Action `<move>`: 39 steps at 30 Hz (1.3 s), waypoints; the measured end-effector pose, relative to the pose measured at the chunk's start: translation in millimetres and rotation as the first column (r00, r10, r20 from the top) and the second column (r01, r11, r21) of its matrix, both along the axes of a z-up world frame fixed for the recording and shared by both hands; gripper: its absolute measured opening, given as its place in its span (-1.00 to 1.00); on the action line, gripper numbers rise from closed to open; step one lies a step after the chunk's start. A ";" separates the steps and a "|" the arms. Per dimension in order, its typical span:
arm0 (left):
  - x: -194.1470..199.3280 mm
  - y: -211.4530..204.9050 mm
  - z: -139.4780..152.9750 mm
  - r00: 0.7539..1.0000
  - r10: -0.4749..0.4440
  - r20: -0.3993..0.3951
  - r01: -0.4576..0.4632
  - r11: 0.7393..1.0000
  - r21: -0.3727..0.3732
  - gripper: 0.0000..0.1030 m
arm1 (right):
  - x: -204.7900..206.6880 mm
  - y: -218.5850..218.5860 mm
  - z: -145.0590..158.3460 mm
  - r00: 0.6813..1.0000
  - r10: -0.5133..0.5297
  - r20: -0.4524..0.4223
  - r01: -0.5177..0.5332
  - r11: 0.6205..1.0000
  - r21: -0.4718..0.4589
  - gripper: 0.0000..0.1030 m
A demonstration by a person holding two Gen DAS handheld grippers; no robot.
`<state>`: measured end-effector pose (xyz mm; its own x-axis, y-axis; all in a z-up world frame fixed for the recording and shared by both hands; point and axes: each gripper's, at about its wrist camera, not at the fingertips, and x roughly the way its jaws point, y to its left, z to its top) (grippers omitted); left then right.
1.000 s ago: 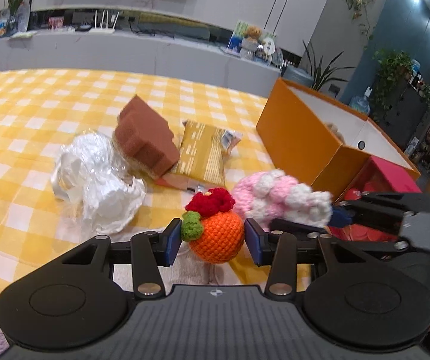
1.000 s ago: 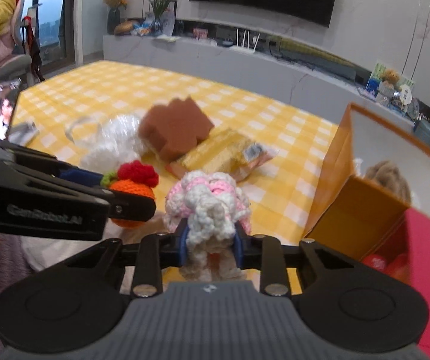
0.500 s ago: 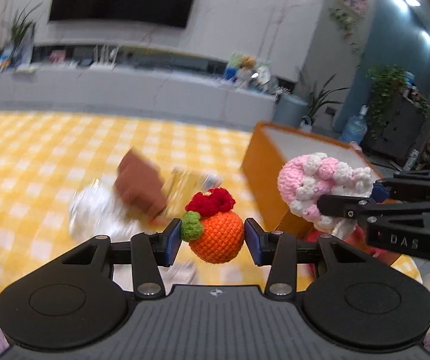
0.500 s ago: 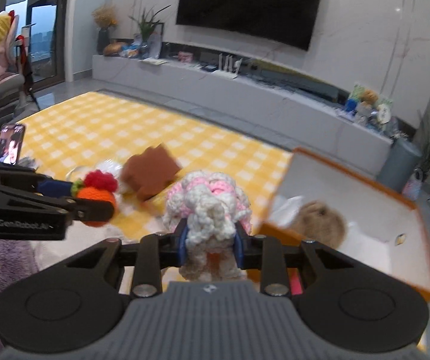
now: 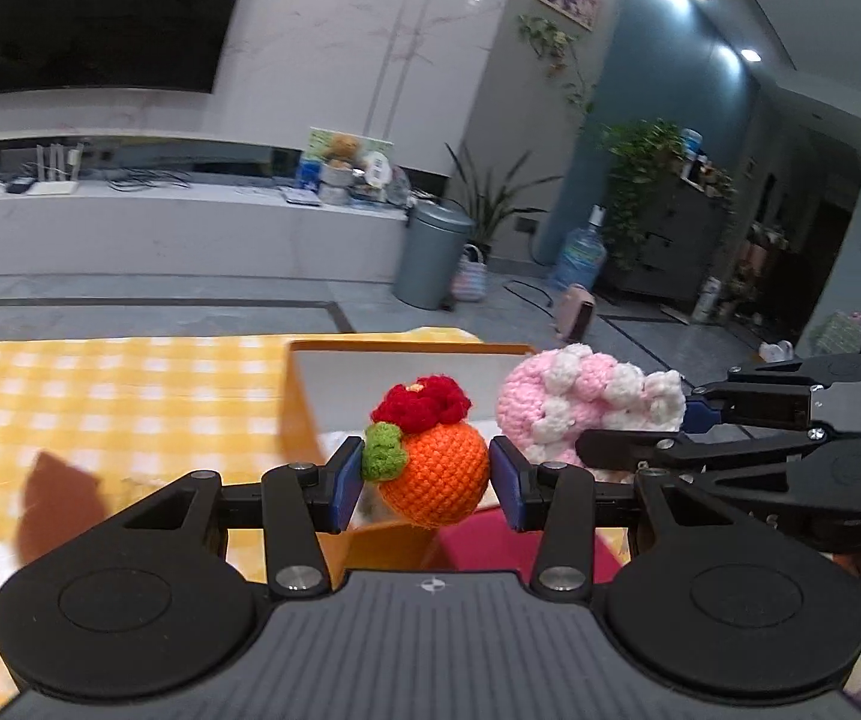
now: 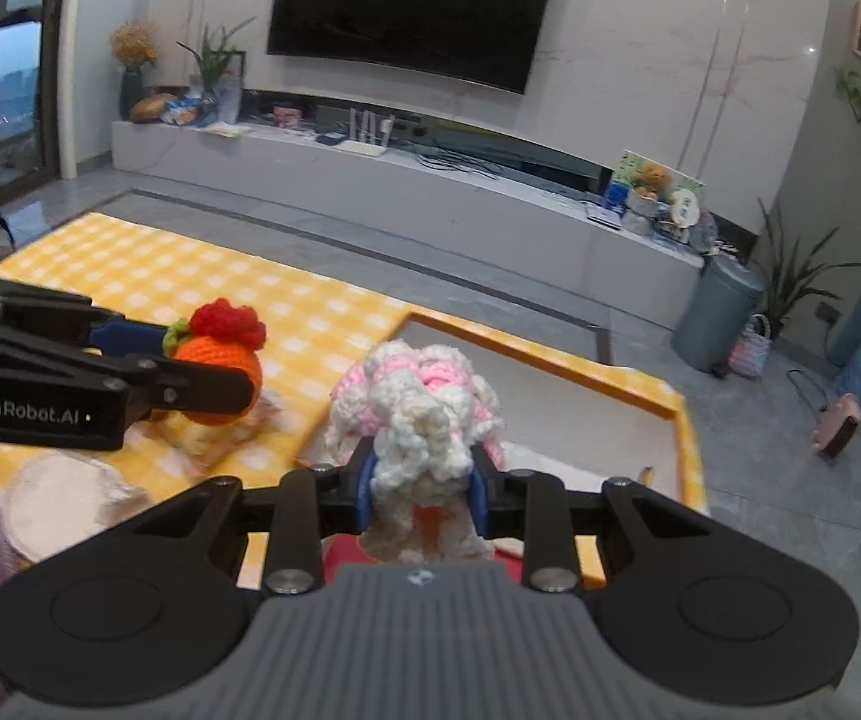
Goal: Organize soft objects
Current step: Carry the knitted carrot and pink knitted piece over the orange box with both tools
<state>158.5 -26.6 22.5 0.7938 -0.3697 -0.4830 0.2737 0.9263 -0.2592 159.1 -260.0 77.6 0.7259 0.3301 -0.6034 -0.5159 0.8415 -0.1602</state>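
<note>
Left claw [image 5: 427, 477] is about half open and clamped on a crocheted orange ball [image 5: 435, 474] with a red flower and a green leaf on top. Both blue pads press on the ball's sides, so it sits right between the fingers, up in the air. From the right wrist camera you can see the same ball [image 6: 223, 360] sticking out past the tip of the left claw [image 6: 202, 384], over the yellow checked cloth [image 6: 202, 288].

Right claw [image 6: 421, 495] is narrower and pinched on a pink and white crocheted toy [image 6: 415, 414]. The toy bulges out above and ahead of the pads and hangs a bit below them too. In the left wrist camera that toy [image 5: 580, 405] sits just to the right of the orange ball, close but I can't tell if they touch, with the right claw [image 5: 640, 432] coming in from the right side.

Below both claws there's an orange box [image 6: 550, 354] with a pale inside, open on top. What's in it is mostly hidden behind the toys, just some whitish stuff showing. A red or pink box [image 5: 490, 546] sits right next to it, nearer the cameras.

Further left on the cloth: a brown sponge-like block [image 5: 55, 504], blurry, and a crumpled white plastic bag [image 6: 64, 498].
</note>
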 end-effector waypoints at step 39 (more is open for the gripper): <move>167.8 -98.5 -92.9 0.945 -0.146 -0.292 0.191 0.973 0.130 0.00 | 177.0 -68.2 -131.1 0.939 -0.264 -0.222 0.263 0.964 -0.033 -0.31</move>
<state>326.3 -125.1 -70.4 0.5518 -0.3898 -0.7373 0.3668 0.9074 -0.2052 336.1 -328.1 -53.5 0.6339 0.1429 -0.7601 -0.2982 0.9519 -0.0697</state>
